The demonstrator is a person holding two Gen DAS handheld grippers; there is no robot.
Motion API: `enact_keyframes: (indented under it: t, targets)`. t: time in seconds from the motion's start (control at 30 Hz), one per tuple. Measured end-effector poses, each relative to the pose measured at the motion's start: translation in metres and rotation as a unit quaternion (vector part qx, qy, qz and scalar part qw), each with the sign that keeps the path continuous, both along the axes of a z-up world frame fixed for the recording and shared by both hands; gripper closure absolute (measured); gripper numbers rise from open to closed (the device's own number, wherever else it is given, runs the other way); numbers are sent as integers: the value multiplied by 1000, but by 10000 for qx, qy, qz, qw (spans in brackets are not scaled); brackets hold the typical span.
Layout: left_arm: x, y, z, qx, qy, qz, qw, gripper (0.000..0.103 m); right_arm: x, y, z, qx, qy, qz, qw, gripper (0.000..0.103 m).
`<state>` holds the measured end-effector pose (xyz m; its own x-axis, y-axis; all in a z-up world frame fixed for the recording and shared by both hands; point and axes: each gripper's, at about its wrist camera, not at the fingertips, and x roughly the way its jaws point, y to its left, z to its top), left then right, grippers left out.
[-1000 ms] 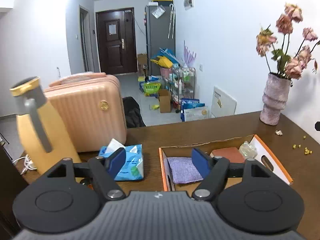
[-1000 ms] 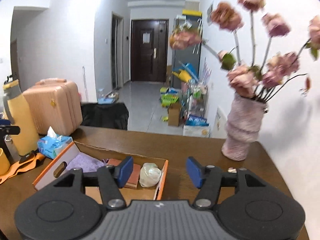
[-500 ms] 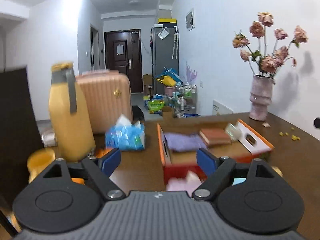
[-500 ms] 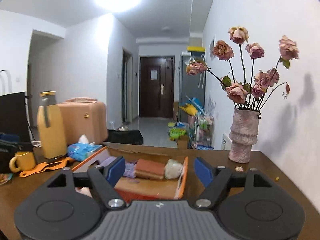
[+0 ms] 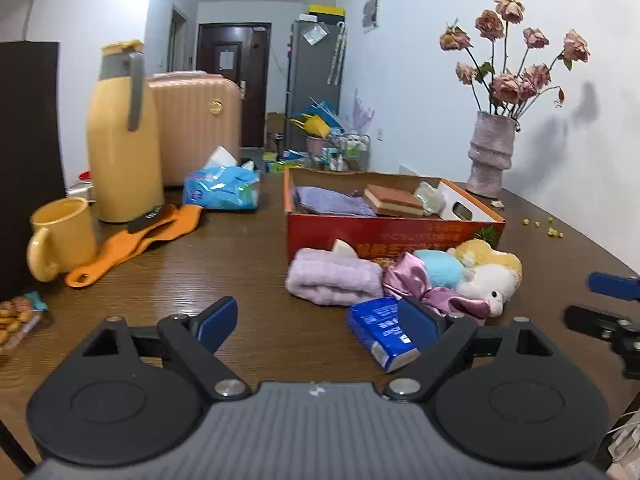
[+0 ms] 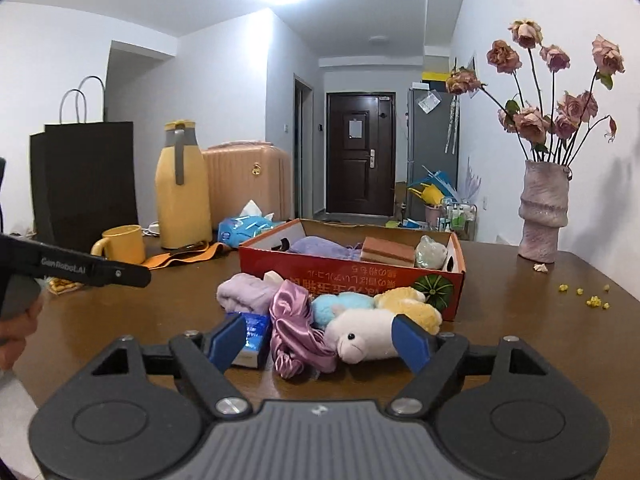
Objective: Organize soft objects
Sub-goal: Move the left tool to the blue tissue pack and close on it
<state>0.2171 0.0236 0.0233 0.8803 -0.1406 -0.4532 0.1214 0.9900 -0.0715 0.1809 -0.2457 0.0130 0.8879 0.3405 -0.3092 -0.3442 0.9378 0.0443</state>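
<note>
A heap of soft things lies on the brown table in front of an orange cardboard box (image 5: pixel 392 234) (image 6: pixel 352 276): a folded lilac towel (image 5: pixel 332 276) (image 6: pixel 246 292), a shiny purple satin cloth (image 5: pixel 416 280) (image 6: pixel 296 320), a plush toy with white head, blue and yellow parts (image 5: pixel 484 276) (image 6: pixel 368 332), and a blue tissue packet (image 5: pixel 382 330) (image 6: pixel 252 334). The box holds a purple cloth (image 5: pixel 332 200), a brown sponge (image 5: pixel 394 200) and a pale plastic-wrapped thing (image 6: pixel 430 252). My left gripper (image 5: pixel 316 322) is open and empty, short of the heap. My right gripper (image 6: pixel 320 340) is open and empty, just before the toy.
A yellow thermos (image 5: pixel 122 136), yellow mug (image 5: pixel 60 236), orange strap (image 5: pixel 136 236) and blue tissue pack (image 5: pixel 222 188) stand at the left. A vase of dried roses (image 6: pixel 542 208) stands at the right. A black paper bag (image 6: pixel 84 180) is far left. Snacks (image 5: pixel 16 320) lie near the left edge.
Both grippers have pulled back and lowered from over the box to the near side of the table. The heap of soft things has come into view in front of the box.
</note>
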Motion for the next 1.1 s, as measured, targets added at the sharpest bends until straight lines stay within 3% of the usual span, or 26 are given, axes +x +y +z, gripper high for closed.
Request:
enact_keyframes:
  t: [0.13,0.2,0.27,0.37,0.47,0.53,0.67,0.8,0.97,1.1]
  targets:
    - [26,-4,-15,38,217,-193,9996,15,28,17,-10,366,662,302,9967,44]
    - [45,-4,-19,0,304,-394,9988,23,43,30,-21,513,1023,523,9920,45]
    - [71,-6,-24,-69,448,-936,9946,35,53,47,-31,372,1196,617,9902,47]
    - [106,-15,-31,-28,525,-1570,9862,39,65,66,-42,289,1397,757,9869,56]
    - [133,-22,-42,-123,971,-1894,9770,48,71,70,-47,516,1614,847,9819,61]
    - [137,-21,-47,-259,1184,-2026,9717,63,75,66,-48,768,1782,901,9769,61]
    - [128,-4,-56,-916,1486,-1877,9666,69,77,51,-53,1364,1965,805,9676,60]
    - [98,13,-58,-1757,1981,-1600,9509,71,75,35,-52,1583,2015,661,9644,59]
    - [73,18,-53,-1979,1800,-1357,9539,60,78,19,-54,1861,2088,484,9589,60]
    - [84,6,-56,-1808,1878,-1233,9575,64,91,16,-62,2038,2273,274,9519,81]
